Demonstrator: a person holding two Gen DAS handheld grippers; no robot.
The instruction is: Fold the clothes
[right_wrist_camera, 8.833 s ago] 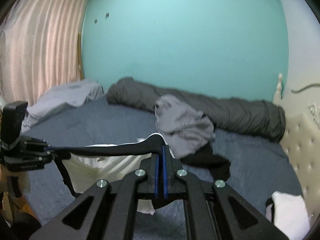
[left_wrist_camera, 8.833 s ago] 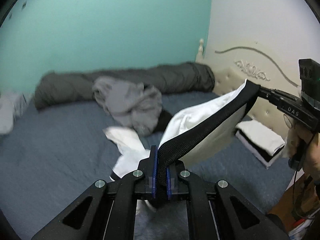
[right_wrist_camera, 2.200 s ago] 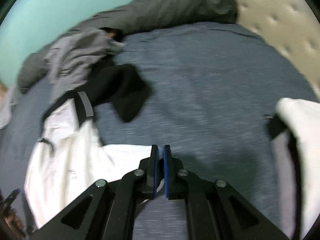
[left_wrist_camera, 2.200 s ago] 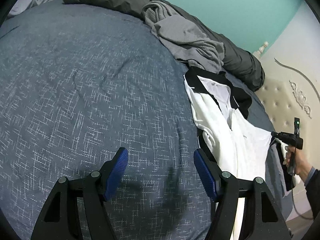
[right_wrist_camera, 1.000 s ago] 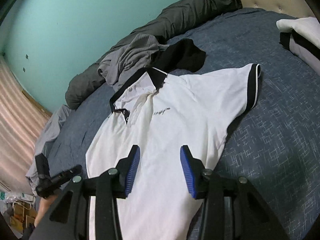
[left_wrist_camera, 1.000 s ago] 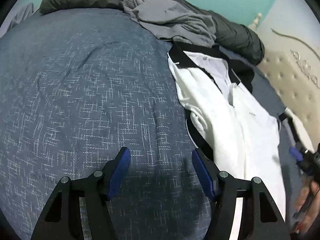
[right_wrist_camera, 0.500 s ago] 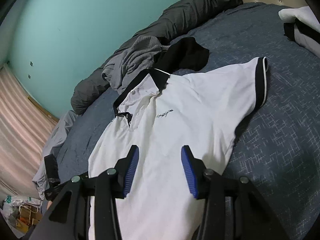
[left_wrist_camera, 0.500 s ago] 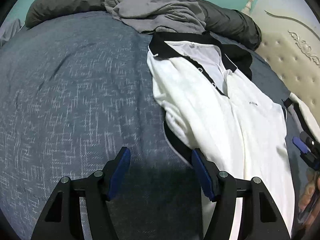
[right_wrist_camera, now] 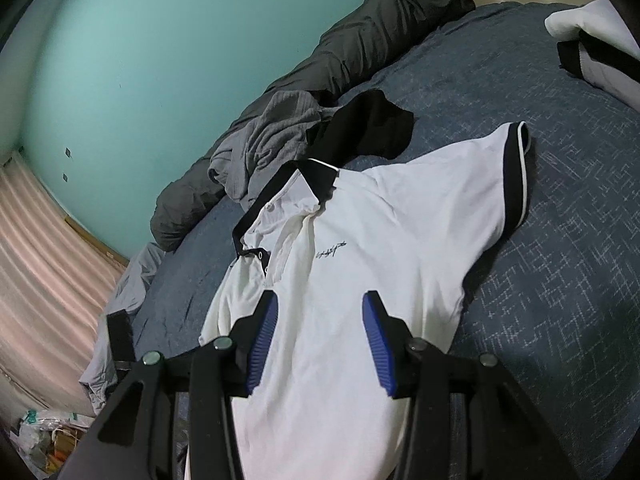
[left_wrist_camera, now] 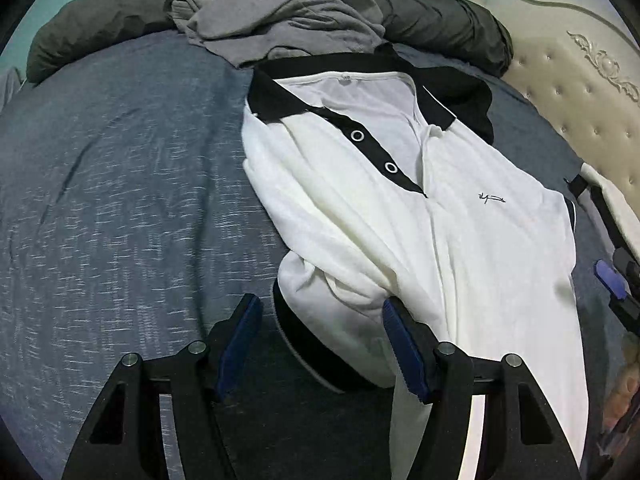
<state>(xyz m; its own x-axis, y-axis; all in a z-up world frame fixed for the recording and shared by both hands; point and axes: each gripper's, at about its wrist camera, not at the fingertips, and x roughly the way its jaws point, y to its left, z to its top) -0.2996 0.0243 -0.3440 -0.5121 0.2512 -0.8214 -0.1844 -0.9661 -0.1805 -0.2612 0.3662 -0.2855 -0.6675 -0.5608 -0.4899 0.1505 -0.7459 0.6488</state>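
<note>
A white polo shirt [left_wrist_camera: 460, 240] with a black collar lies face up on the blue bed [left_wrist_camera: 120, 200]. Its near sleeve [left_wrist_camera: 332, 280] is bunched up, and the black cuff [left_wrist_camera: 296, 328] sits between the fingers of my open left gripper [left_wrist_camera: 320, 340], which holds nothing. In the right wrist view the same shirt [right_wrist_camera: 380, 248] lies spread out, with its far sleeve [right_wrist_camera: 508, 184] flat. My right gripper [right_wrist_camera: 319, 344] hovers open over the shirt's body, gripping nothing. One blue pad [left_wrist_camera: 608, 282] of the right gripper shows at the left wrist view's right edge.
A crumpled grey garment [left_wrist_camera: 280, 12] and a black garment [right_wrist_camera: 372, 124] lie just past the collar, against a rolled dark duvet [left_wrist_camera: 440, 20]. A folded white and black stack [right_wrist_camera: 600, 40] sits by the padded headboard [left_wrist_camera: 580, 92]. A pink curtain [right_wrist_camera: 32, 280] hangs at the far side.
Both grippers once held the shirt stretched in the air; it now lies on the bed and both are open. Over the last second the left gripper has closed in on the bunched sleeve.
</note>
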